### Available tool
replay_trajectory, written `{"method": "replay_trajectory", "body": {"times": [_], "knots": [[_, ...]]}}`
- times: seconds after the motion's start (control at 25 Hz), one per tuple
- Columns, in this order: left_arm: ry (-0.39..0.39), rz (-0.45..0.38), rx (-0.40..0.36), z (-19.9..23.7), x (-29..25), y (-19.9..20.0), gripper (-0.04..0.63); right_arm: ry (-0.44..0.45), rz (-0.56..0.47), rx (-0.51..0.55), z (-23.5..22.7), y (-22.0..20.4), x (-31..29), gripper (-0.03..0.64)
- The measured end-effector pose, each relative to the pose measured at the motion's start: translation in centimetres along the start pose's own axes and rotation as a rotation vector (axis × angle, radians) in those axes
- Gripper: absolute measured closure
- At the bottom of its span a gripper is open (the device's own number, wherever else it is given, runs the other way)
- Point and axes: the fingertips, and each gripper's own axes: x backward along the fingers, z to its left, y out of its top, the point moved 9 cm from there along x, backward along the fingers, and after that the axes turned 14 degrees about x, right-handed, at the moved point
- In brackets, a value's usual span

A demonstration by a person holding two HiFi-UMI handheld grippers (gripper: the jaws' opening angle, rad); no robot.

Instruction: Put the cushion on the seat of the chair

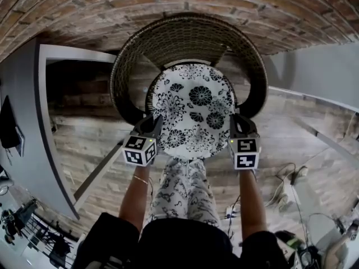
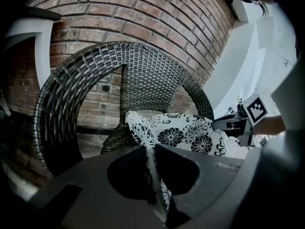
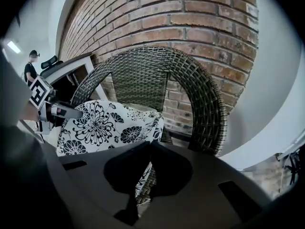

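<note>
Floral cushion (image 1: 193, 111) over chair (image 1: 185, 41), left tongs (image 1: 156, 122), right tongs (image 1: 234, 121) pinching edges

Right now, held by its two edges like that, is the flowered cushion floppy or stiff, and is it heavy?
Probably soft: the floral cushion squashes thin at its edge where the left tool pinches it. Likely light for its size, since that and the right tool hold its near side up without visible sag. Being flat, it shouldn't roll.

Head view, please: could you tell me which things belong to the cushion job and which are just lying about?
Job: cushion, wicker chair, left gripper and right gripper, both shut on it.
Lying about: cables on the floor, brick wall.
</note>
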Motion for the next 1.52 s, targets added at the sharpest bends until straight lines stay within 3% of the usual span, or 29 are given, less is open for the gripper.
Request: {"method": "replay_trajectory", "body": {"times": [0.6,1.52], "knots": [[-0.017,-0.003,0.007,1.0,-1.5,0.3,0.571,-0.005,0.042,0.001,-0.3,-1.5,-2.6,0.609],[-0.039,0.012,0.010,1.3,-2.7,-0.7,0.571,-0.087,0.150,0.023,-0.6,-3.7,-5.2,0.584]]}}
